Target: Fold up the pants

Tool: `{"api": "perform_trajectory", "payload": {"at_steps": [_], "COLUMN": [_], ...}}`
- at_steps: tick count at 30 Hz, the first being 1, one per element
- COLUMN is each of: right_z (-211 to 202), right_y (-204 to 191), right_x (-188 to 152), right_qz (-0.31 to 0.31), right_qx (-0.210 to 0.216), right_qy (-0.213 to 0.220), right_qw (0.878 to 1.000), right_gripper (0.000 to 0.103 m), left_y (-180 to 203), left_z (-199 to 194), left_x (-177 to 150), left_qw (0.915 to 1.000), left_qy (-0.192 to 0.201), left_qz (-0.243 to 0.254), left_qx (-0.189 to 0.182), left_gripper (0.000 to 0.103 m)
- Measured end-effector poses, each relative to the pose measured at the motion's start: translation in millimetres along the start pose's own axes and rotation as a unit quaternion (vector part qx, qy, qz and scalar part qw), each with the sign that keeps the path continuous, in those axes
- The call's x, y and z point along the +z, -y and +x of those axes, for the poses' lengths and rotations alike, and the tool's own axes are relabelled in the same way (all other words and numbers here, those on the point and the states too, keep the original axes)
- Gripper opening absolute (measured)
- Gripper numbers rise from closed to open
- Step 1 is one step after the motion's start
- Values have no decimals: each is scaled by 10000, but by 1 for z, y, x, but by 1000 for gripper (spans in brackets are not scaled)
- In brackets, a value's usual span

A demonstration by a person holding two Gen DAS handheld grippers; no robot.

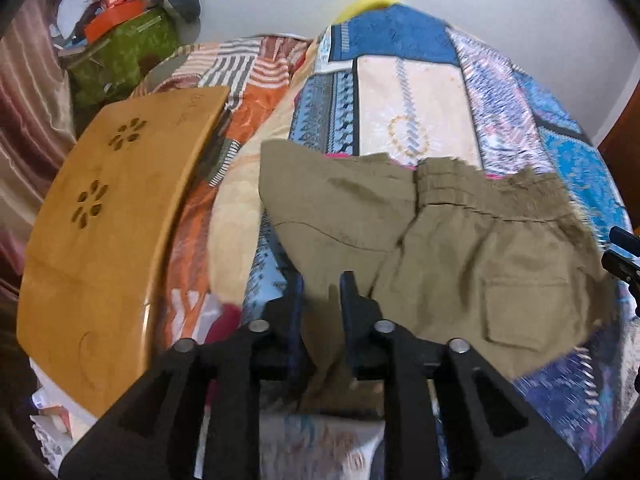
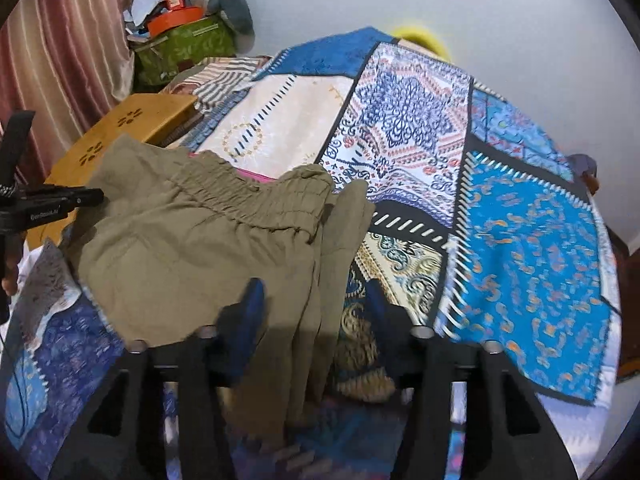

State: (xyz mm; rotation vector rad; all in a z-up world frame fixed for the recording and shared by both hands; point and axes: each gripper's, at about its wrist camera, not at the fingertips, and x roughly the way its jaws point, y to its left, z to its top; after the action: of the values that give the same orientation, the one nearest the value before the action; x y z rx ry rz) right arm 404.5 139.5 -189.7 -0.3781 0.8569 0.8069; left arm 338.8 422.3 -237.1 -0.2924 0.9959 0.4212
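Lying bunched on the patchwork bedspread [image 2: 532,240], the olive pants [image 1: 460,256] are doubled over, with the gathered waistband [image 2: 248,200] on the far side of the heap and a patch pocket [image 1: 524,312] facing up. The left gripper [image 1: 322,300] has its jaws slightly parted, a strip of the pants' near left edge running between them without looking pinched. The right gripper [image 2: 316,308] is spread wide, straddling the hanging layered edges at the pants' near right corner. The risk, as I judge it, is that the loose layers slide apart or slump off the bed's near edge once let go, since the fold looks uneven and the waistband is rumpled; closing again on only one layer would drag the fold askew. A wooden lap tray [image 1: 108,216] lies left of the pants, a green box [image 2: 188,48] beyond it.
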Motion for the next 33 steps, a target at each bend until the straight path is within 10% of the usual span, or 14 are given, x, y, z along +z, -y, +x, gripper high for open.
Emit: {"api": "perform_trajectory", "payload": {"at_steps": [14,25,33], "right_z": [-196,-335,-379], "right_y": [-50,-101,-139], "right_x": [-13,-74,-130], "right_qz": [-78,-205,-177], "right_qx": [67,390,284], "right_qy": [1362,2580,3426], "right_qw": [9906,9651,9389], "right_gripper": [51,51,51], "left_y": [43,69,78], "left_z": [-232,-406,-455], "left_x": [-50,-158,-225], "left_qw": [9875,9485,9271], "left_qy": [1416,2976,3597], "left_qz": [566,862,749], "left_qx": [-398,-655,-747], "left_gripper": [30,30,37]}}
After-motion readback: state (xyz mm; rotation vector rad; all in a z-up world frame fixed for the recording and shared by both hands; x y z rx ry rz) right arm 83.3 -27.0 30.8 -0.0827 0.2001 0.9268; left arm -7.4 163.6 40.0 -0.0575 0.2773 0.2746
